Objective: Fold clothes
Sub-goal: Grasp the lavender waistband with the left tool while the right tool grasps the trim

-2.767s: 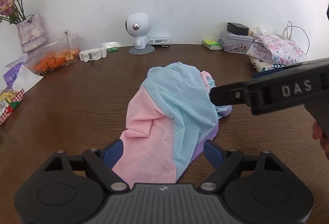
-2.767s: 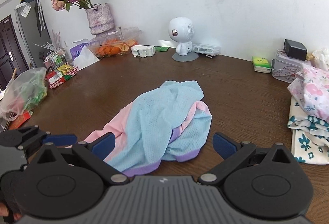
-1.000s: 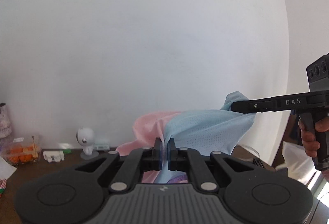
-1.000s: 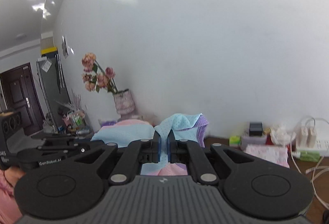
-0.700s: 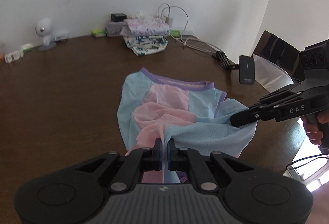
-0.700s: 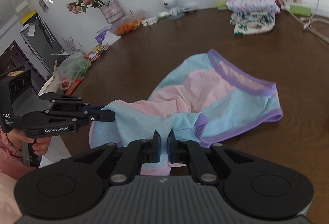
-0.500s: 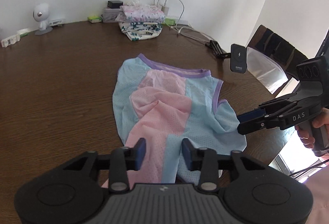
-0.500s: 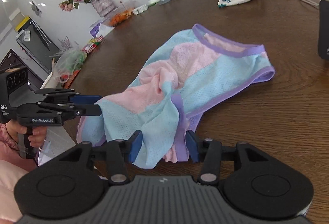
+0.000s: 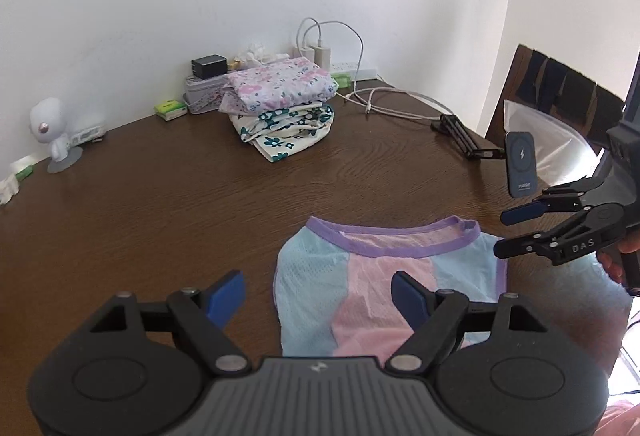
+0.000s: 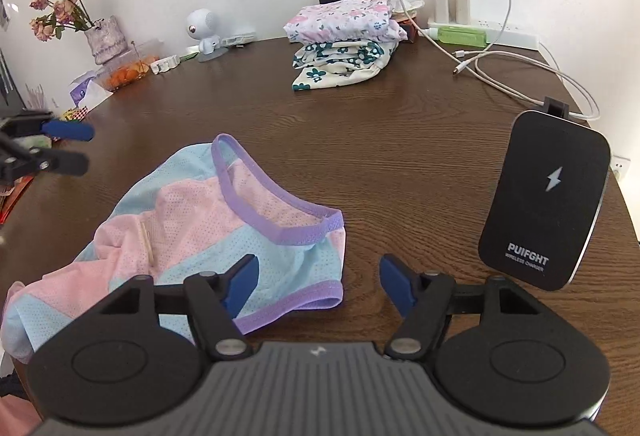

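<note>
A pink and light-blue mesh top (image 9: 312, 272) with purple trim lies spread on the brown table (image 9: 160, 216). My left gripper (image 9: 318, 294) hovers over its near left edge. Its jaws are opening, and the cloth lies below them without either pad pressing on it. My right gripper (image 10: 319, 282) hovers above the top's (image 10: 192, 220) purple-trimmed corner; its jaws are opening too and hold nothing. Each gripper shows in the other's view: the right gripper (image 9: 510, 232) at the far right, the left gripper (image 10: 78, 147) at the far left, both apart from the cloth.
A stack of folded floral clothes (image 10: 344, 36) sits at the back of the table. A black wireless charger (image 10: 546, 196) stands on an arm at the right edge, with white cables (image 10: 520, 76) behind it. A vase of flowers (image 10: 102, 36) and a white robot figure (image 9: 52, 132) stand at the back left.
Both grippers were shut on the top and held it up in the air. They came down, their jaws opened, and the top now lies on the table.
</note>
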{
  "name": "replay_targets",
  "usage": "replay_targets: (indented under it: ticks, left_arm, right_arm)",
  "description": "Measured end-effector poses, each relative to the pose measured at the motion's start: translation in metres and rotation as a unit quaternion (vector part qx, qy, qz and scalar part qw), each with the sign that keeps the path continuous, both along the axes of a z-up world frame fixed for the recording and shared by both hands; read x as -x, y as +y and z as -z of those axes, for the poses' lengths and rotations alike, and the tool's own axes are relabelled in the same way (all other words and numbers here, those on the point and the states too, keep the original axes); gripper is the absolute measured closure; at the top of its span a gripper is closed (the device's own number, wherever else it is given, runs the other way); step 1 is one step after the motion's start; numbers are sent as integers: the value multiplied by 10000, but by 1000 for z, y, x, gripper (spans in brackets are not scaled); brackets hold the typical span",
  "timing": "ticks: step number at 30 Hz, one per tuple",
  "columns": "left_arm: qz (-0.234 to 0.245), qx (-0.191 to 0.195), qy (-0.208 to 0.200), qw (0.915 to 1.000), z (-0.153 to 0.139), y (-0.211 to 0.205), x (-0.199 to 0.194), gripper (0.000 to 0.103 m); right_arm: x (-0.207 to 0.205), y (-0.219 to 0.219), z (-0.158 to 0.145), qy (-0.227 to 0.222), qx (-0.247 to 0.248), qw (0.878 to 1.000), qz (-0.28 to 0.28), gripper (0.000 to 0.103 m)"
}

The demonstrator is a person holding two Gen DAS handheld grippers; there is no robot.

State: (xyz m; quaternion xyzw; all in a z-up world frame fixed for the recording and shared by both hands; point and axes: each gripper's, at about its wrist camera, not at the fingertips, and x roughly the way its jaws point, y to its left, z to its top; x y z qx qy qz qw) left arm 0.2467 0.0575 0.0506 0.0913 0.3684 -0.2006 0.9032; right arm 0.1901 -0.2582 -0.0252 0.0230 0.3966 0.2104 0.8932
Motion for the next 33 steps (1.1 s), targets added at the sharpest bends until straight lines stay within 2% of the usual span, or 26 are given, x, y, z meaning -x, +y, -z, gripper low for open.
replay_targets:
  ticks: [4, 5, 8, 11, 18, 21, 22, 24, 29, 31, 33]
  left_arm:
    - [674, -559, 93, 9961, 25, -16, -49, 28]
    - [815, -686, 119, 9942, 32, -19, -59, 32]
    - [1238, -892, 228, 9880, 49, -25, -83, 38]
    - [1563, -862, 387, 9832, 58, -26, -100, 45]
    - [2111, -783, 559, 9727, 66, -27, -122, 54]
    - [2314, -730, 634, 9680, 66, -30, -127, 60]
    - [2383, -714, 667, 9663, 66, -30, -128, 62]
    - [2490, -684, 750, 9632, 65, -32, -129, 73]
    - [2480, -696, 882, 9622, 64, -35, -133, 77]
    - [2483, -639, 850, 9628, 65, -35, -131, 84]
    - [2507, -614, 791, 9629, 65, -37, -126, 96]
  right_arm:
    - [-11, 1, 10, 139, -87, 9997, -199, 37]
    - [-13, 0, 11, 141, -118, 9996, -221, 38]
    - [-17, -1, 12, 143, -182, 9994, -276, 41]
    - [-20, 0, 12, 130, -196, 9990, -378, 49]
    - [-28, 8, 10, 151, -5, 9978, -645, 54]
    - [-31, 13, 8, 166, 132, 9970, -748, 61]
    - [-32, 15, 7, 172, 197, 9966, -777, 66]
    - [-33, 18, 6, 206, 292, 9960, -825, 74]
    - [-35, 20, 6, 181, 408, 9950, -893, 90]
    - [-36, 19, 6, 217, 373, 9952, -883, 94]
    - [-37, 19, 6, 237, 384, 9950, -887, 96]
